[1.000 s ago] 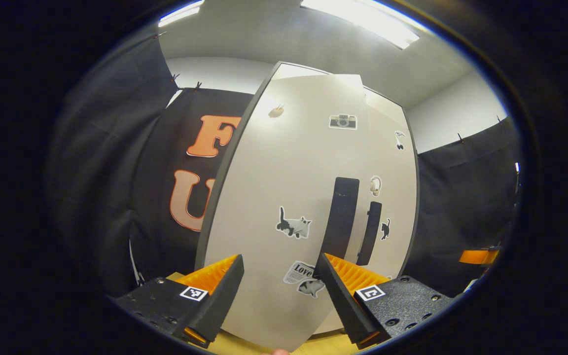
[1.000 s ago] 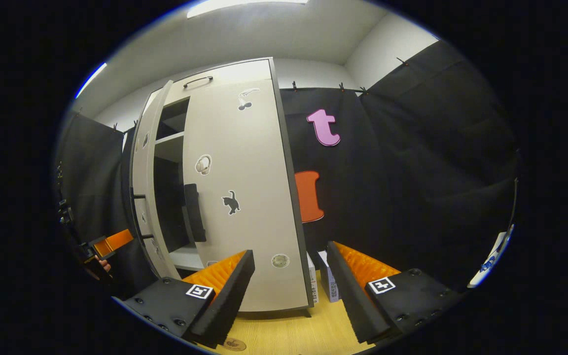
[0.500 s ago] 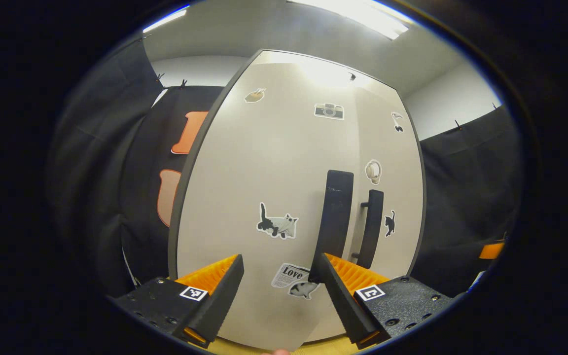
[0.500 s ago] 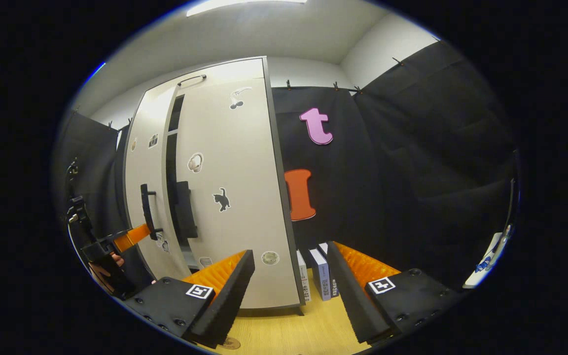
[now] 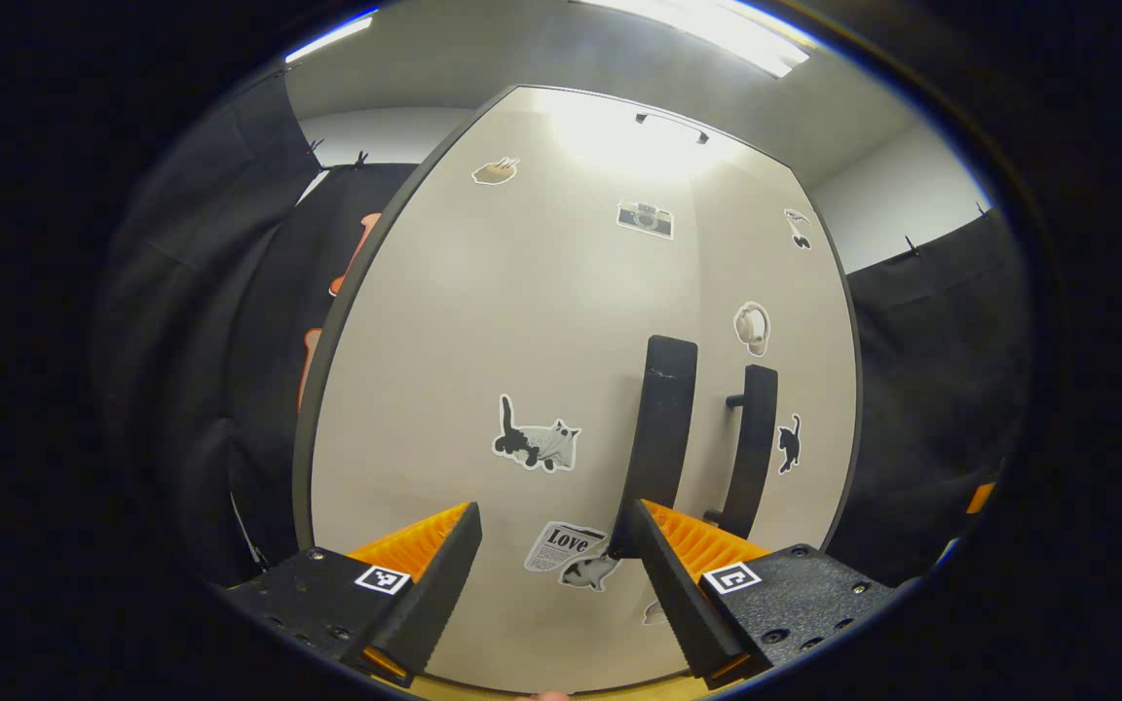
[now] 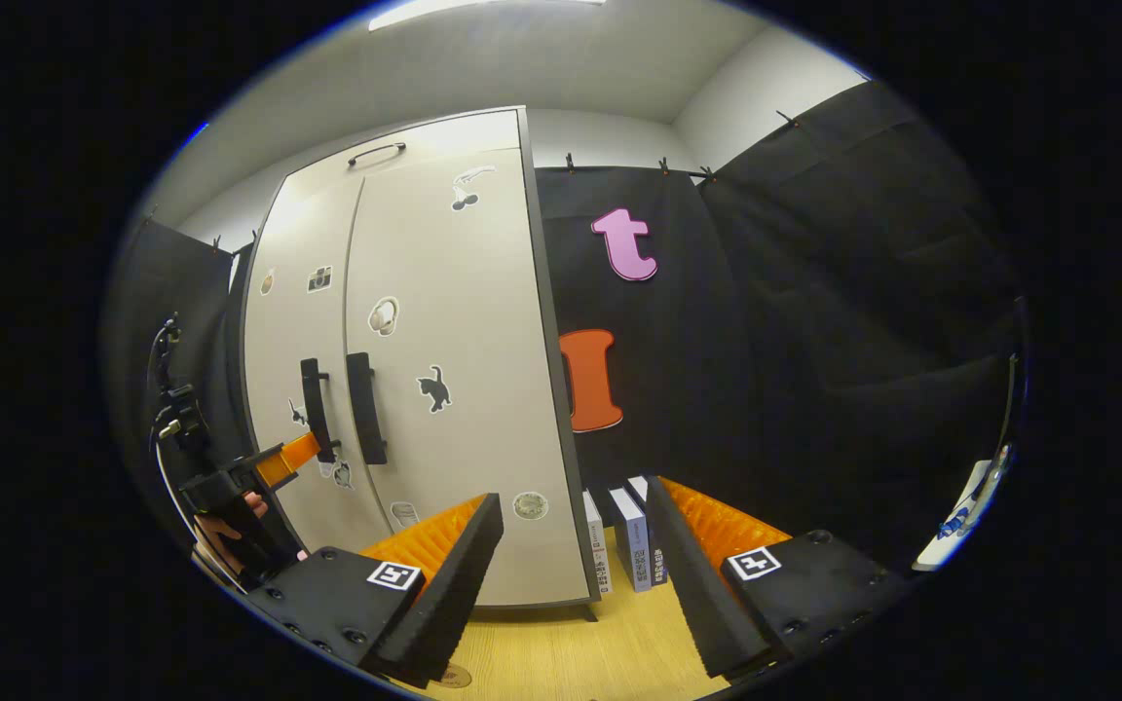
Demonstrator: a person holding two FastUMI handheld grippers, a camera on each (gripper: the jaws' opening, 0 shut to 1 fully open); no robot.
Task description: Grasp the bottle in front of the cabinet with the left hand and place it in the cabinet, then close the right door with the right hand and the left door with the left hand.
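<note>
The beige cabinet (image 5: 571,321) stands with both doors flush, so its inside is hidden. My left gripper (image 5: 551,518) is open right up against the left door (image 5: 483,341). Its right fingertip (image 5: 641,526) sits at the foot of that door's black handle (image 5: 660,419). The right door (image 5: 775,292) carries its own handle (image 5: 754,438). In the right gripper view the left gripper (image 6: 296,454), held by a hand (image 6: 220,531), touches the left door (image 6: 303,331) near its handle (image 6: 316,409). My right gripper (image 6: 573,498) hangs open and holds nothing, a little in front of the right door (image 6: 454,389).
Several books (image 6: 631,537) stand upright on the wooden table (image 6: 580,652) just right of the cabinet. Black cloth walls close in on both sides. A white object (image 6: 960,521) lies at the far right edge.
The left door has swung fully shut under my left gripper, closing the dark gap between the doors. My right gripper has barely moved.
</note>
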